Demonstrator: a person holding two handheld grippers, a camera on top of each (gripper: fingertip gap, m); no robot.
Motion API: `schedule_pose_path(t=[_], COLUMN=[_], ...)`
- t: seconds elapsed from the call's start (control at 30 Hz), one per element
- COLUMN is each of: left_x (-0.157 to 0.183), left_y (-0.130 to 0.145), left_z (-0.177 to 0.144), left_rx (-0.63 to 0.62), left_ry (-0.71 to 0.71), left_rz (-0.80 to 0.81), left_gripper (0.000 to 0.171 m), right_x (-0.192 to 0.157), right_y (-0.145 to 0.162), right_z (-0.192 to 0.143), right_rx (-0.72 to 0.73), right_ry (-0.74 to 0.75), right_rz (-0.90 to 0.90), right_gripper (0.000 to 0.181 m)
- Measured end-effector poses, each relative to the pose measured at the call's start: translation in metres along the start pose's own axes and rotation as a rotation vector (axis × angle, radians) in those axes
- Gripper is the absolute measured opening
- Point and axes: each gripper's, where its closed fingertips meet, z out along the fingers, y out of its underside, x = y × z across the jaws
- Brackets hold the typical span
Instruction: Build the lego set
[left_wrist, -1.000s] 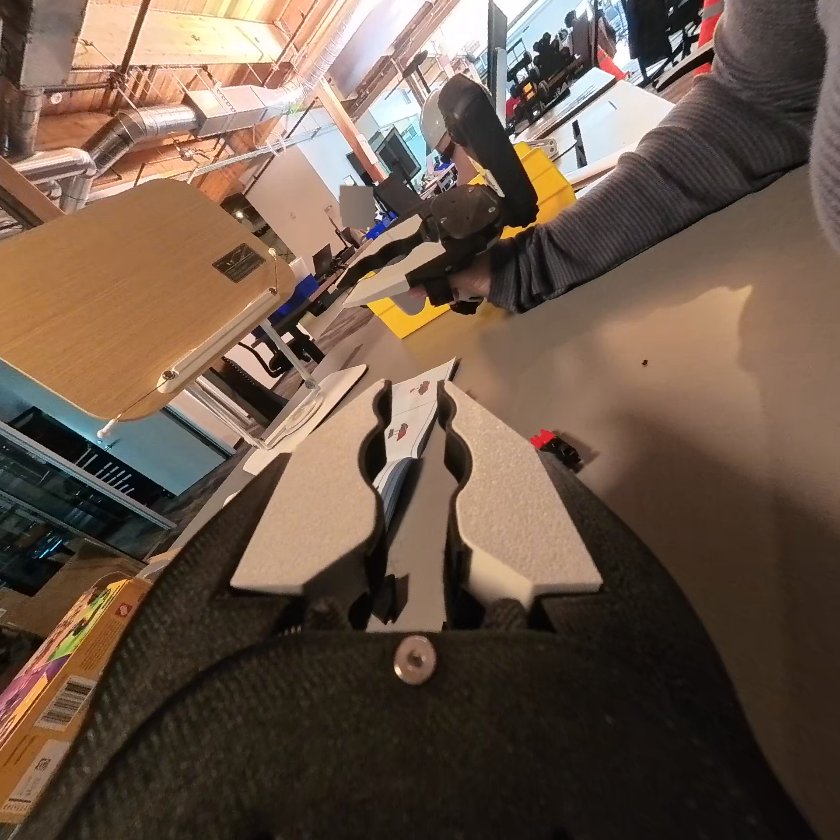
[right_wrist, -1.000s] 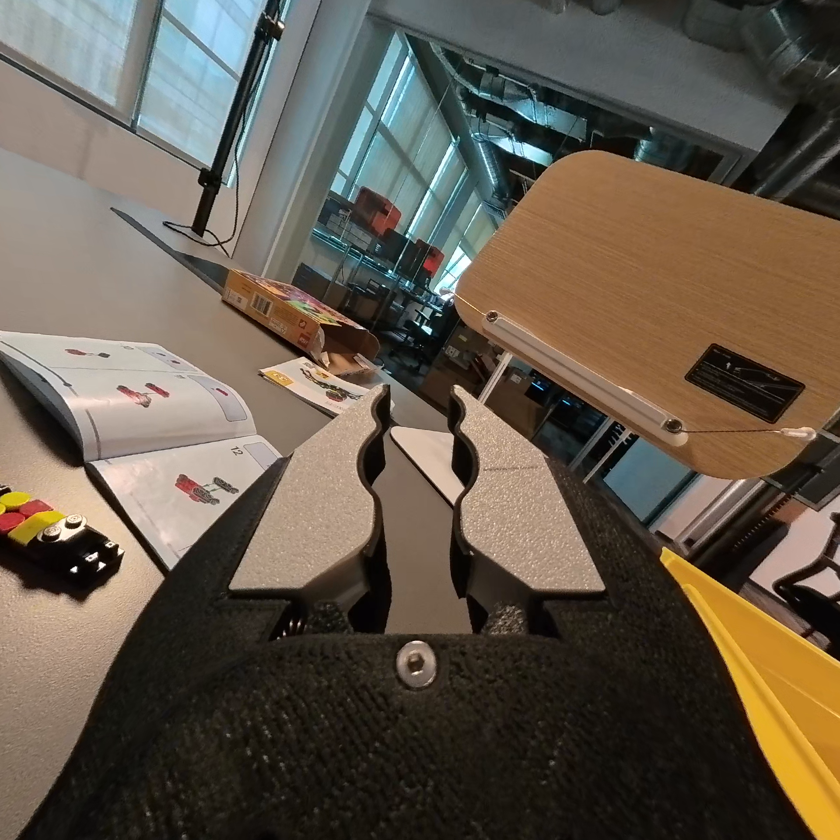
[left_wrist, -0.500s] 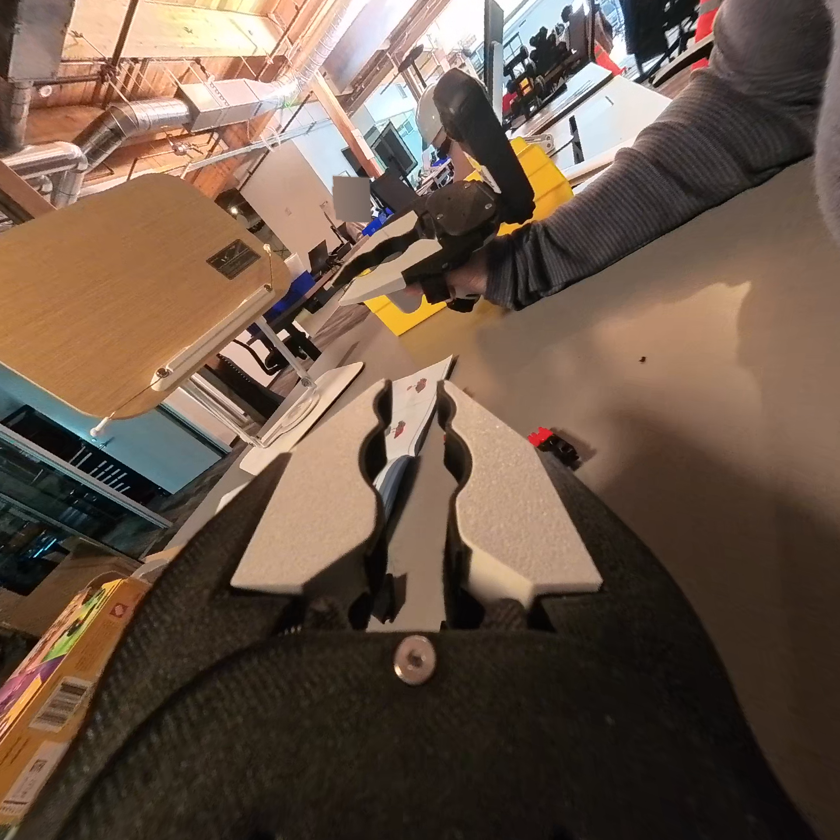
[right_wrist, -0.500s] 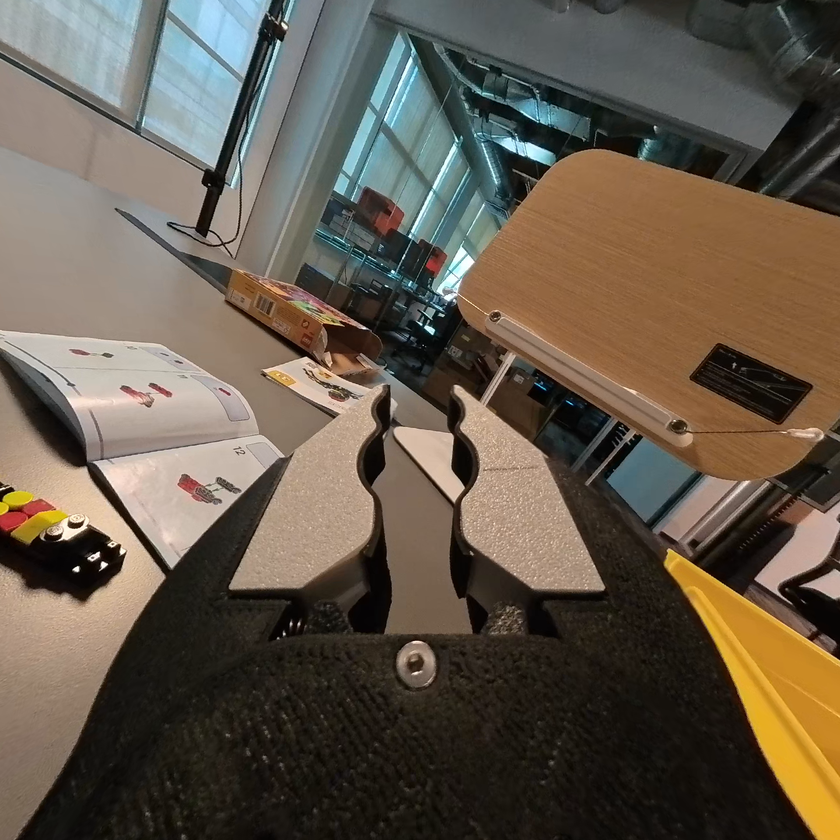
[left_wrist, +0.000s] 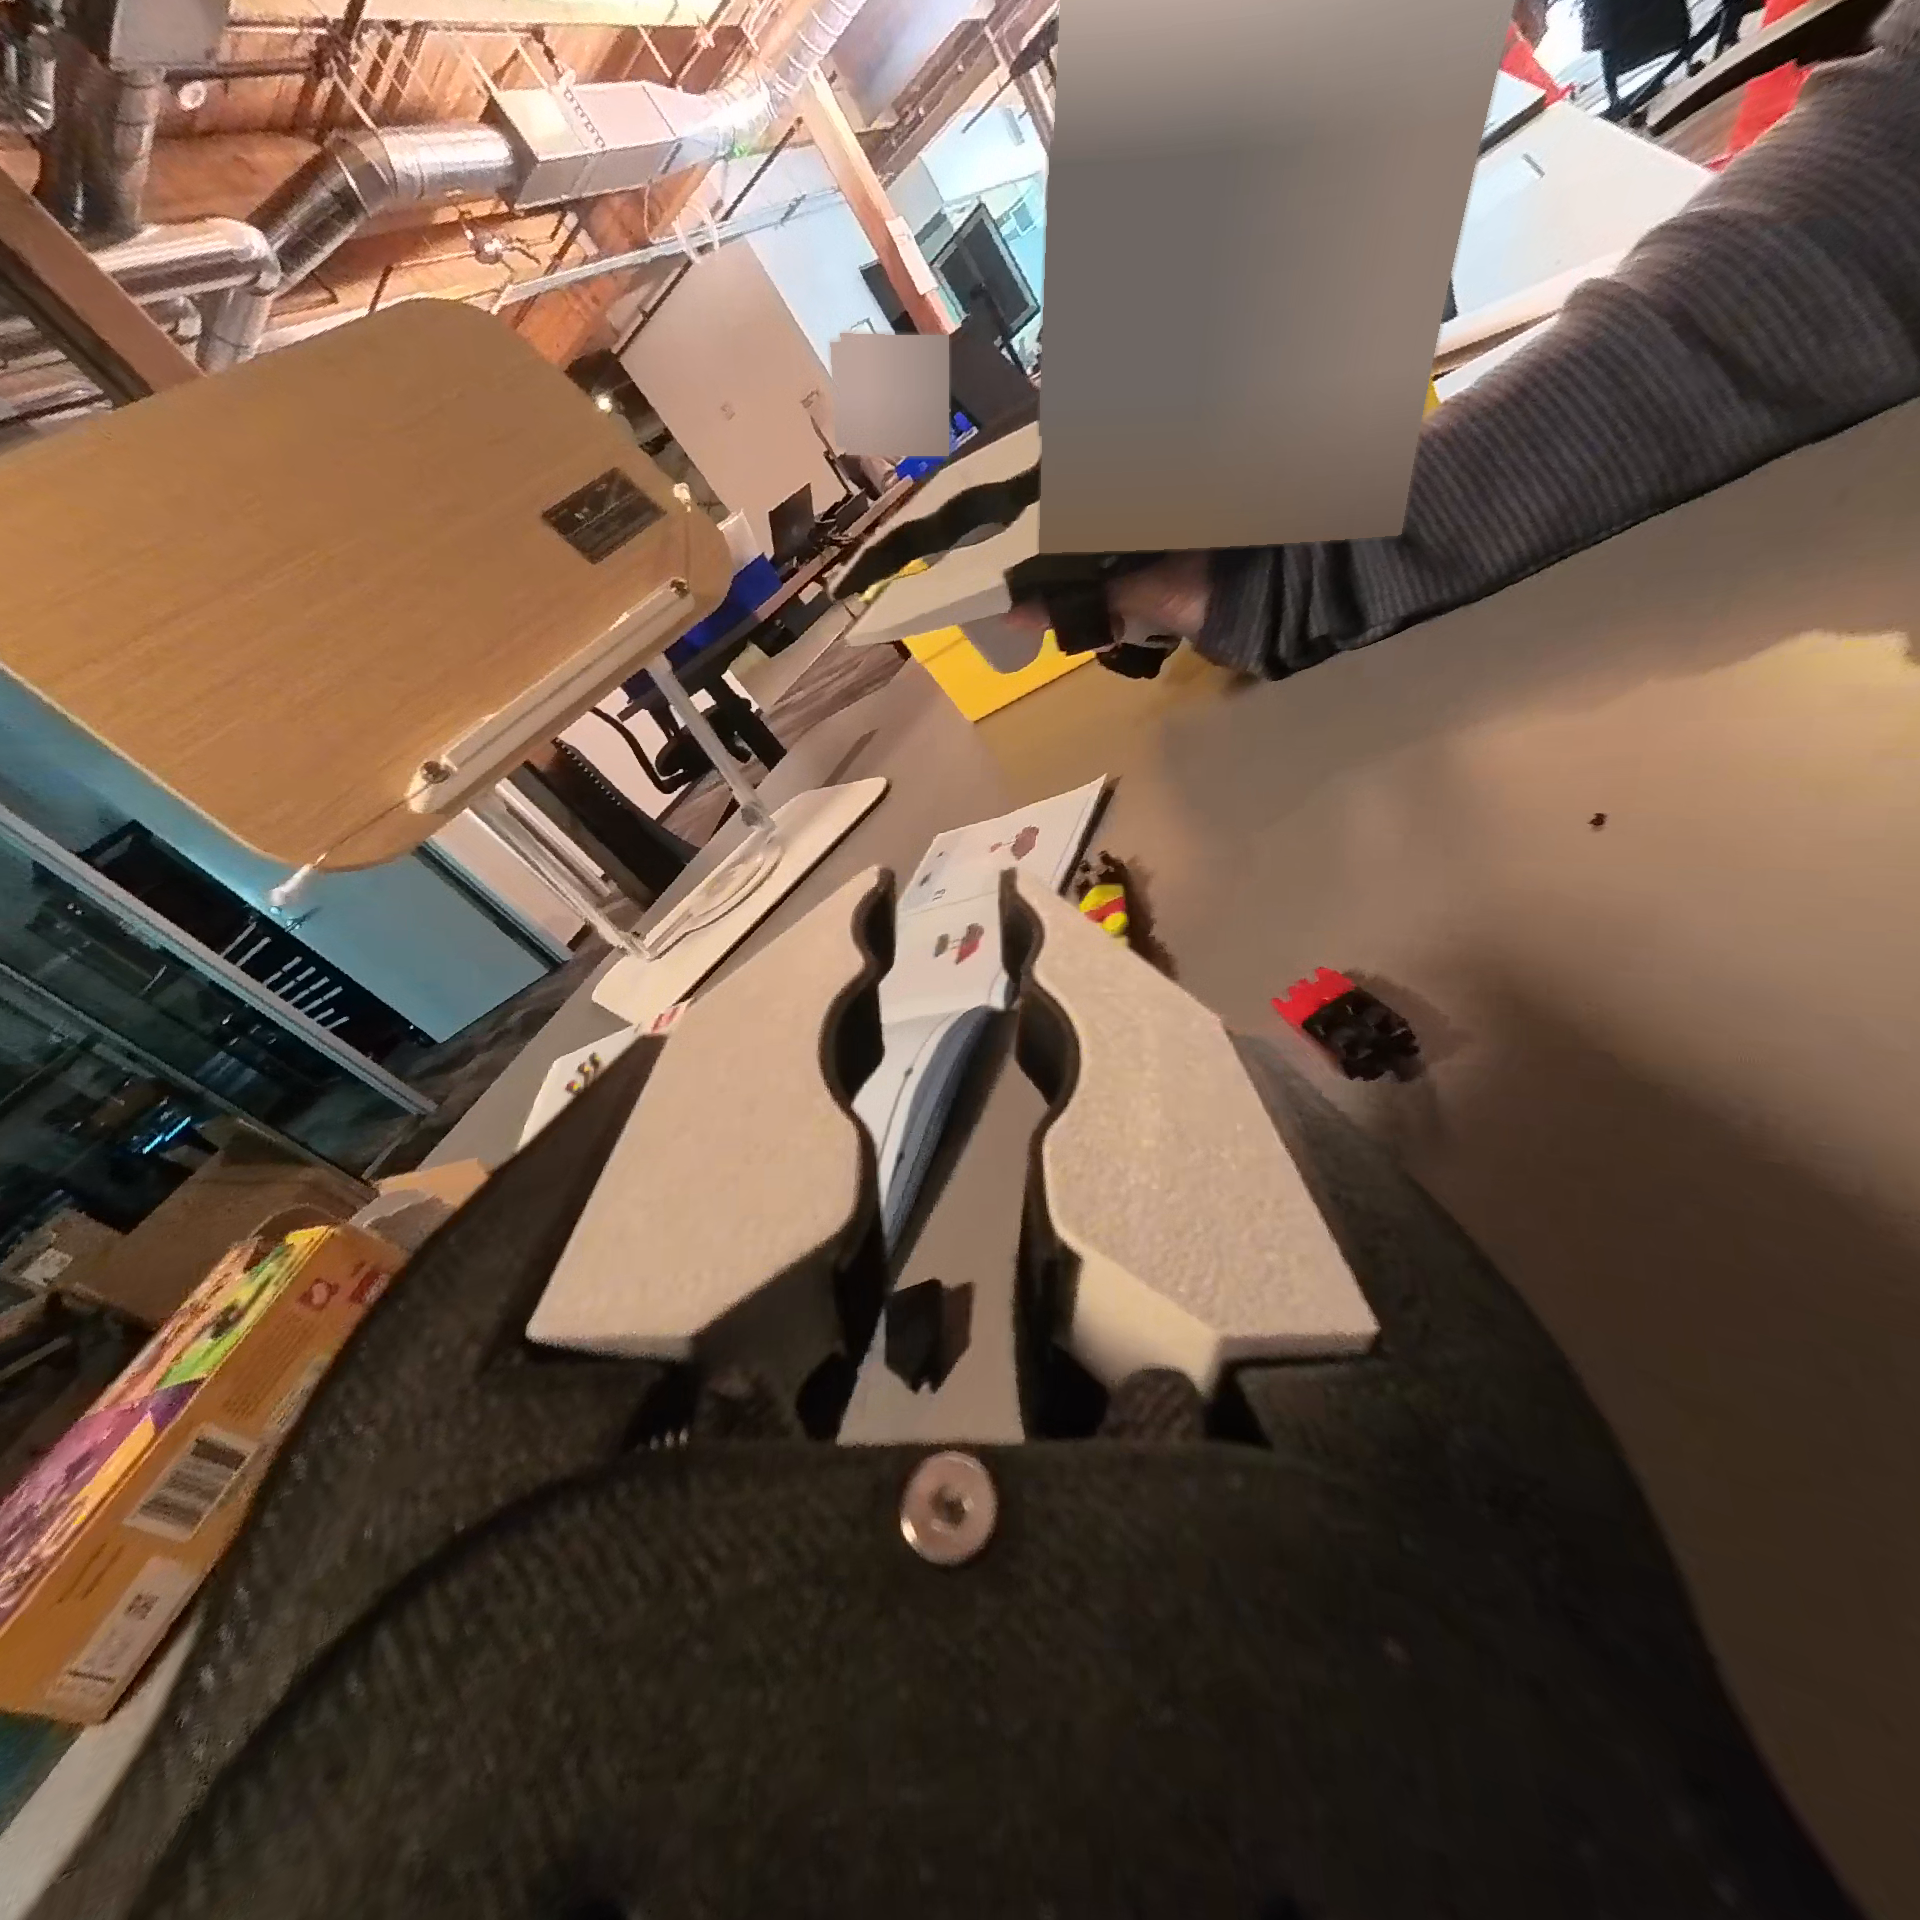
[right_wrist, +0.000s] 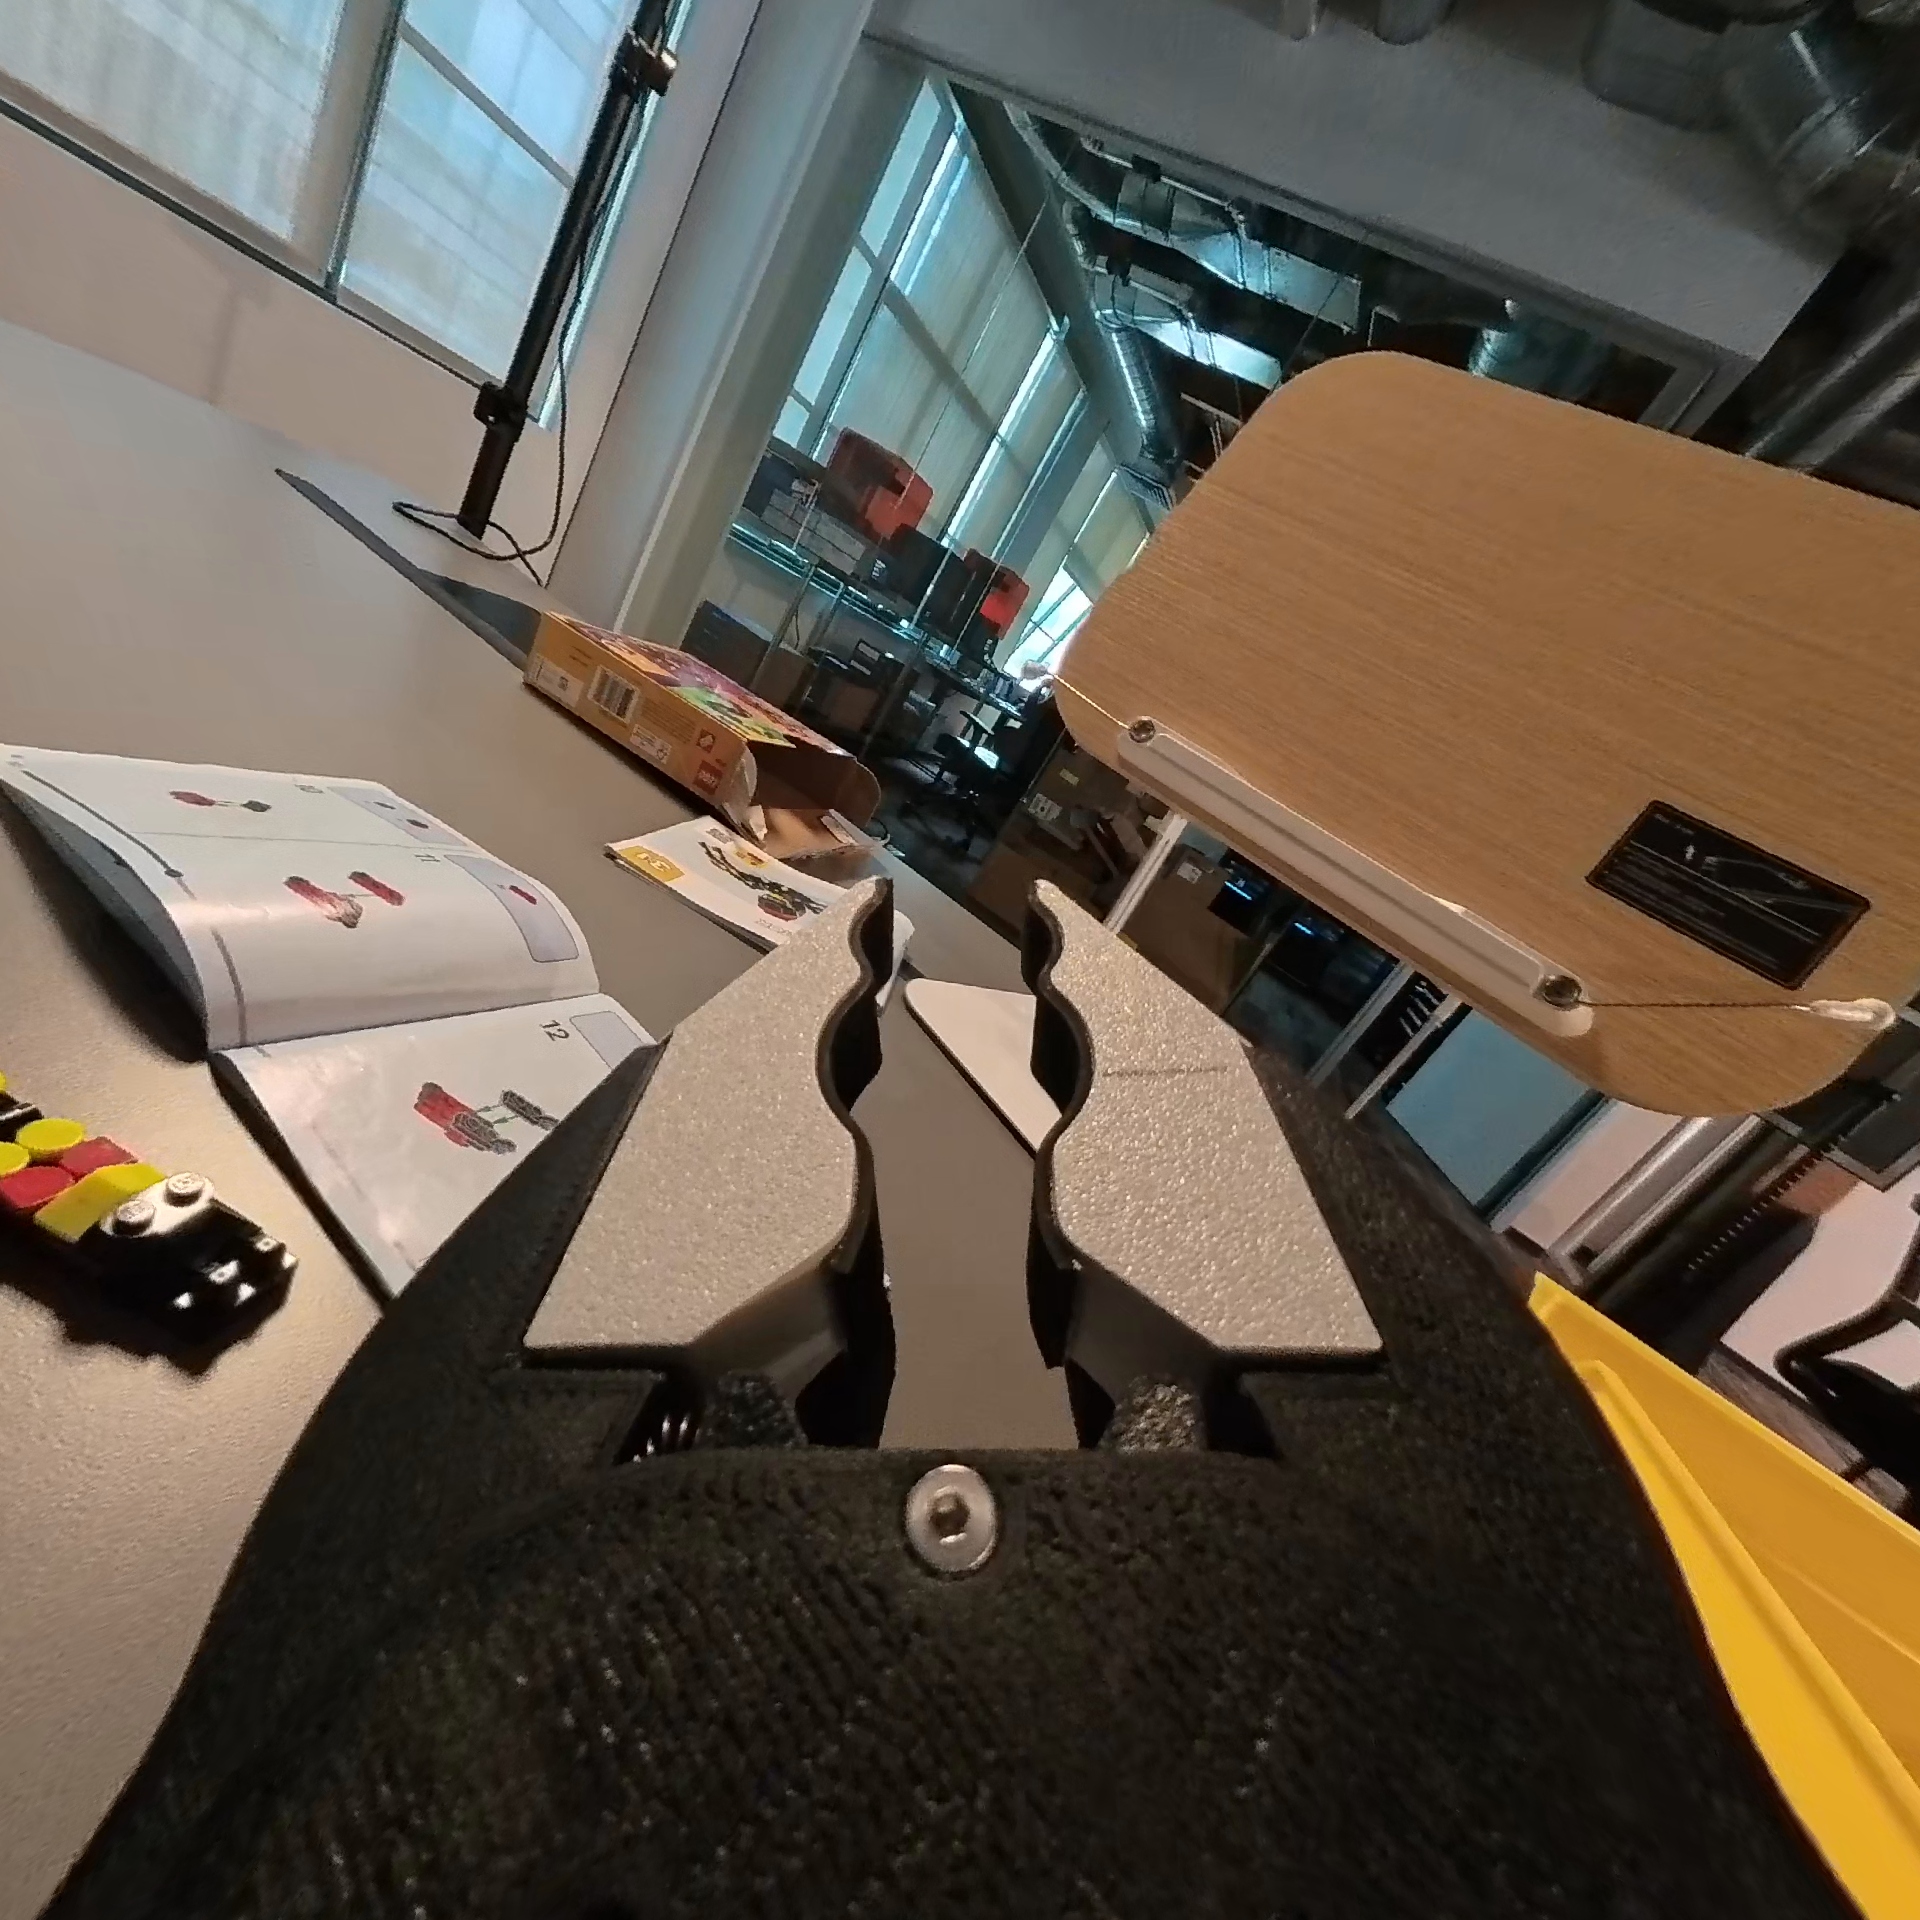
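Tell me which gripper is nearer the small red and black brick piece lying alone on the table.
Left. The left gripper sits just beside the red and black piece; the right gripper is farther off, by the yellow bin.

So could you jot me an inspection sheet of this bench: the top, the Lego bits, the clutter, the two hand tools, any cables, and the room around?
Surface: grey table, one dark speck.
Job's things: open booklet; black, red and yellow build beside it; small red and black piece apart.
Clutter: opened box, leaflet, yellow bin, wooden board on a stand.
Grippers: left tool open, empty; right tool open, empty.
Cables: one at the black pole.
Surroundings: windows, ceiling ducts, shelving.
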Motion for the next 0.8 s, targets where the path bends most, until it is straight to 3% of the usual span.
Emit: schedule_pose_path(t=[0.27,0.4,0.53,0.63,0.8], left_x=[-0.012,-0.018,-0.018,-0.016,-0.015], left_y=[0.010,0.012,0.012,0.013,0.012], left_z=[-0.006,-0.014,-0.015,-0.013,-0.014], left_rx=[-0.066,-0.081,-0.081,-0.082,-0.077], left_ry=[-0.081,-0.118,-0.117,-0.102,-0.094], left_rz=[0.020,0.025,0.024,0.025,0.009], left_gripper=[0.020,0.020,0.020,0.020,0.020], right_x=[-0.038,-0.103,-0.157,-0.167,-0.159], right_y=[-0.023,-0.052,-0.062,-0.058,-0.057], right_z=[-0.011,-0.039,-0.066,-0.070,-0.066], right_rx=[0.072,0.164,0.176,0.147,0.139], right_ry=[-0.141,-0.439,-0.697,-0.757,-0.732], right_rz=[-0.042,-0.055,-0.107,-0.118,-0.079], right_gripper=[0.025,0.027,0.026,0.025,0.023])
